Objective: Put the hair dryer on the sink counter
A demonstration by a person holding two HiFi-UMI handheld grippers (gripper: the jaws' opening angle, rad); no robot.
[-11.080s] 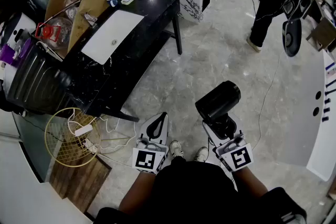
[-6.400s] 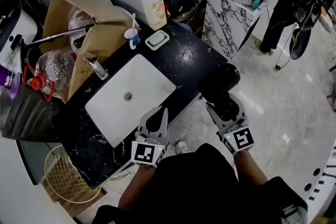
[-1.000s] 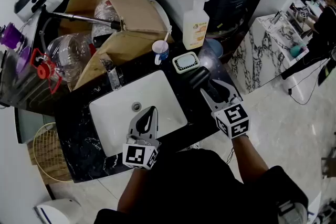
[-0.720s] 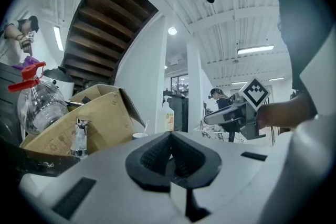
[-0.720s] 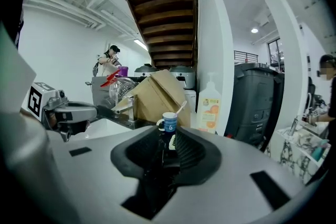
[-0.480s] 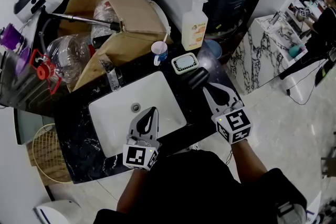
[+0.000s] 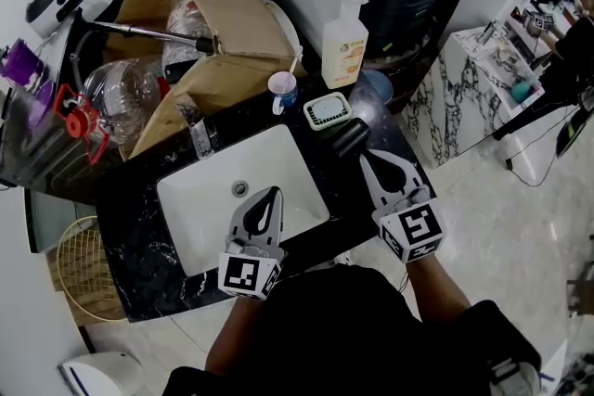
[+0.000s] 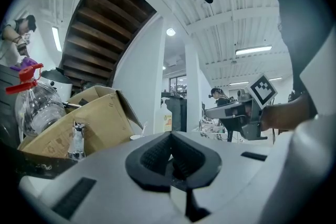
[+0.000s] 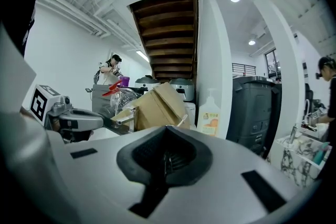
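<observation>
The black hair dryer (image 7: 344,136) lies on the dark sink counter (image 7: 148,236), right of the white basin (image 7: 278,167) and just below a soap dish (image 7: 327,110). My right gripper (image 7: 365,157) sits directly behind the dryer with its tip near it, jaws shut and nothing between them. The right gripper view shows that gripper (image 9: 167,128) shut and empty; the dryer is hidden there. My left gripper (image 7: 271,196) hovers over the basin's front edge, shut and empty, as the left gripper view (image 8: 169,136) also shows.
A faucet (image 7: 200,139), a cup with a toothbrush (image 7: 282,90), a soap bottle (image 7: 343,46) and a blue bowl (image 7: 376,86) line the counter's back. A cardboard box (image 7: 213,23) and water jug (image 7: 121,93) crowd the left. A marble cabinet (image 7: 464,97) stands to the right.
My right gripper has let go of the hair dryer, pulled back a little toward me and closed its jaws. The dryer stays on the counter. The left gripper has not moved.
</observation>
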